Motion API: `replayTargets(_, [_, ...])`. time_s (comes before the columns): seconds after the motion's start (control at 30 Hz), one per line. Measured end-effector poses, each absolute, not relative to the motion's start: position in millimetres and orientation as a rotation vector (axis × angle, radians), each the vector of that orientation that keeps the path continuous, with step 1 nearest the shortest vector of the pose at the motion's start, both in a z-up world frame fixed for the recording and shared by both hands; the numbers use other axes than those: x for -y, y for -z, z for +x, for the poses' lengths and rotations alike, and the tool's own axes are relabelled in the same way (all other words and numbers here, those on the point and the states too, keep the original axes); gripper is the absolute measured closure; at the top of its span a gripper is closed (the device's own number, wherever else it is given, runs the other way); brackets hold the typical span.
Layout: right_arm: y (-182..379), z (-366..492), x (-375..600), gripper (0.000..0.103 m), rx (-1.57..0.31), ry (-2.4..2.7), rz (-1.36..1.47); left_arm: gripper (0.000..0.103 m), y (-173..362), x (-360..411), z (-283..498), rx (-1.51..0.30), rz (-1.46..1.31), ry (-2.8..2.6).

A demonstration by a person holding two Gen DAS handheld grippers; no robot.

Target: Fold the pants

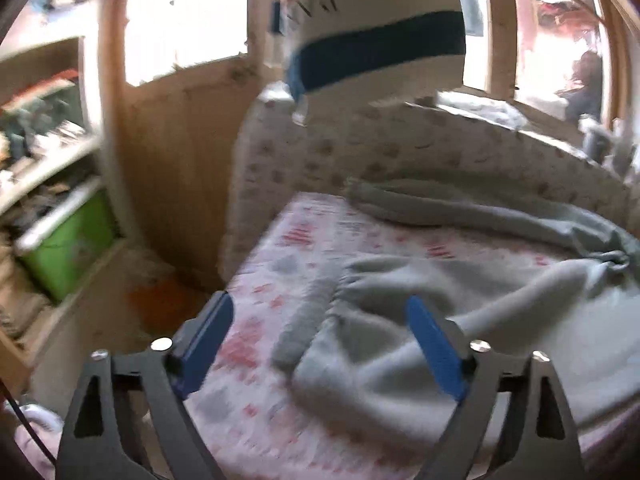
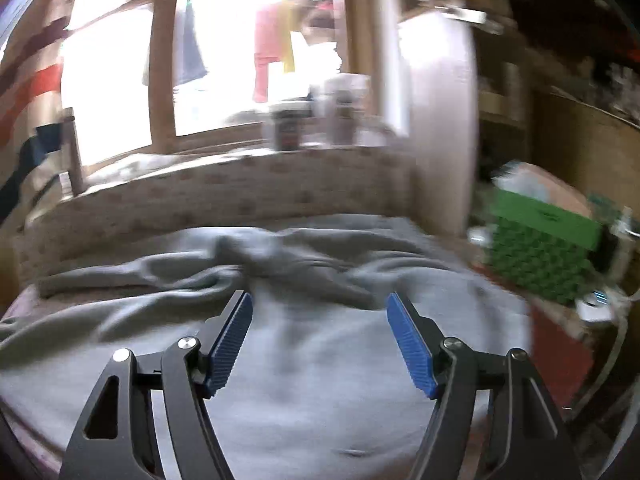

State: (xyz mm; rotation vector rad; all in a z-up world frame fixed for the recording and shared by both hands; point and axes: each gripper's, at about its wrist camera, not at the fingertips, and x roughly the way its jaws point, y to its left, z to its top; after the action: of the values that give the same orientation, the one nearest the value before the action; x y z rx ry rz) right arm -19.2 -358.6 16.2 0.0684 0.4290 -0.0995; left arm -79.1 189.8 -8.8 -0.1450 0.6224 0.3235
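Observation:
Grey pants (image 1: 460,280) lie rumpled on a bed with a pink and white patterned sheet (image 1: 280,248). One leg stretches along the far side and the other, with its cuff, lies near my left gripper (image 1: 320,312). That gripper is open and empty, hovering above the near cuff end. In the right wrist view the pants (image 2: 304,264) spread across the bed, bunched at the middle. My right gripper (image 2: 320,308) is open and empty above the wide grey part of the cloth.
A padded patterned bolster (image 1: 360,148) lines the far side of the bed below a window. Wooden shelves with a green box (image 1: 68,244) stand at the left. A green crate (image 2: 540,248) stands on the floor at the right. Jars (image 2: 288,124) stand on the sill.

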Motion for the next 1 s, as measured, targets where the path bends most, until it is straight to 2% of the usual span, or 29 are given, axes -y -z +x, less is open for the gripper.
replayTargets(0.1, [-19, -16, 327, 0.032, -0.434, 0.018, 0.049, 0.033, 19, -208, -41, -0.741, -0.214, -0.235])
replayTargets(0.23, [-17, -15, 304, 0.031, -0.437, -0.006, -0.002, 0.038, 45, -219, -4, -0.878, -0.267, -0.163])
replayTargets(0.43, [-8, -4, 298, 0.028, -0.48, 0.019, -0.098, 0.072, 53, -211, 6, -0.88, -0.197, -0.25])
replayTargets(0.47, [-7, 0, 299, 0.028, -0.488, 0.022, -0.099, 0.074, 51, -210, 2, -0.856, -0.189, -0.264])
replayTargets(0.67, [-10, 14, 311, 0.028, -0.497, 0.034, -0.038, 0.074, 20, -219, -25, -0.707, -0.223, -0.36])
replayTargets(0.77, [-11, 17, 314, 0.028, -0.486, 0.044, -0.016, 0.074, 21, -220, -21, -0.719, -0.201, -0.37])
replayTargets(0.9, [-2, 26, 313, 0.028, -0.521, 0.03, -0.009, 0.072, 47, -222, 0, -0.812, -0.191, -0.385])
replayTargets(1.0, [5, 31, 313, 0.028, -0.547, 0.028, -0.01, 0.06, 56, -223, 5, -0.83, -0.179, -0.389])
